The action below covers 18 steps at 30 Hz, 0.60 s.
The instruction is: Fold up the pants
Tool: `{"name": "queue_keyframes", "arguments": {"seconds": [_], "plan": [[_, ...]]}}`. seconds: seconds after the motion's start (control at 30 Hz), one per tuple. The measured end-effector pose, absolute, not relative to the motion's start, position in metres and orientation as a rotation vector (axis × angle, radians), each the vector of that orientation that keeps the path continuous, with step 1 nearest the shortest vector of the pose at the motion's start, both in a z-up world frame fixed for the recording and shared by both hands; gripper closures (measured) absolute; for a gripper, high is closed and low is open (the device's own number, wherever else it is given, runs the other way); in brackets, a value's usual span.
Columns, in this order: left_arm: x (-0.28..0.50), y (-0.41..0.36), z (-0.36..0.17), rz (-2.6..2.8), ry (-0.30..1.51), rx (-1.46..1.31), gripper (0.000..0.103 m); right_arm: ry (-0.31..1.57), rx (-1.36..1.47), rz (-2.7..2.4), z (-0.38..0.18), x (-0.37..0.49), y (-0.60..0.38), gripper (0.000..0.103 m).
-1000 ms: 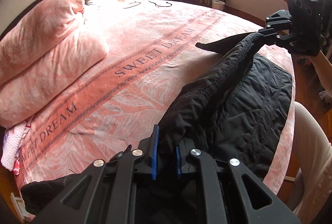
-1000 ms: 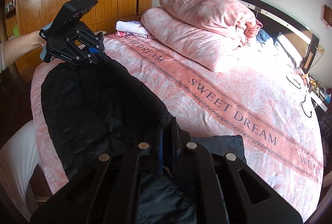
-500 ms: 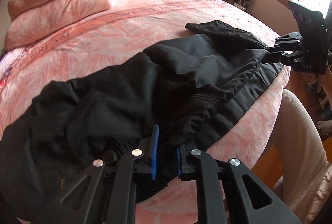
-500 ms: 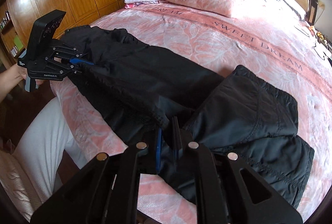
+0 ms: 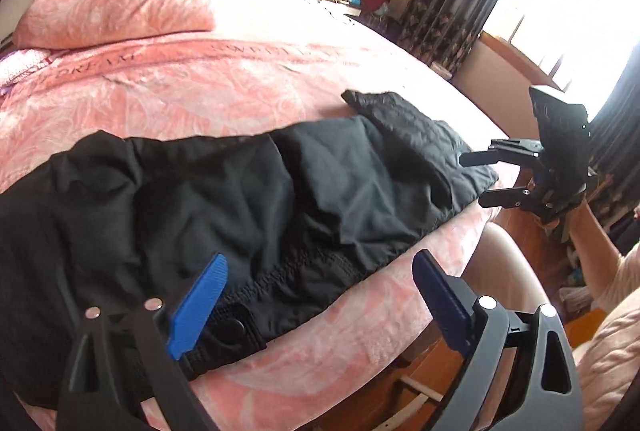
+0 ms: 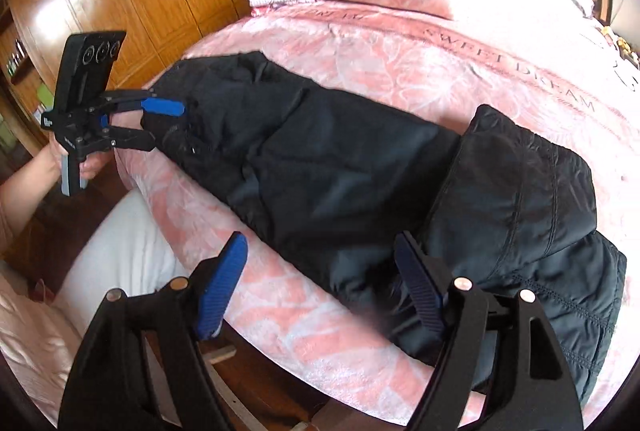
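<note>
The black pants [image 5: 248,199] lie flat along the near edge of the pink bed [image 5: 200,87], and the left gripper [image 5: 320,295] and the right gripper [image 6: 320,283] both have jaws wide apart, holding nothing, probably so the pants lie flat.

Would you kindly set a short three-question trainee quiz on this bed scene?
1. True or false: the left gripper is shut on the pants.
2. The pants lie on: A) the floor B) the bed C) a chair.
3. Fill in: the right gripper is ____.

Key: 1 false; 2 B; 3 open.
</note>
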<state>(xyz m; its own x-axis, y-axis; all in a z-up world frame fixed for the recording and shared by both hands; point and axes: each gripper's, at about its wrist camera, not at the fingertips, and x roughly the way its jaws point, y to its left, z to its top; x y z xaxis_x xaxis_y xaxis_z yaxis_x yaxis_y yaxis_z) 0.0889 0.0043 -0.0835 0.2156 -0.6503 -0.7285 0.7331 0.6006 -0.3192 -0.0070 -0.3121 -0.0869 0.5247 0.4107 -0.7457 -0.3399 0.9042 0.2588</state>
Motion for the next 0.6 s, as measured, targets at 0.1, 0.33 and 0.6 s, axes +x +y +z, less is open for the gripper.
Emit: {"name": "queue_keyframes", "arguments": {"seconds": [0.1,0.33,0.6], "plan": [[0.107,0.000,-0.077,-0.826,0.949,0.103,0.008,0.906,0.135,0.313,-0.074,0.023,-0.328,0.027],[0.149,-0.039,-0.113,-0.642,0.994,0.108,0.008,1.071,-0.050,-0.204,-0.121,0.120,-0.333,0.029],[0.143,-0.072,-0.158,-0.546,0.999,0.262,0.008,1.217,0.023,-0.373,-0.182,0.181,-0.346,0.051]]}}
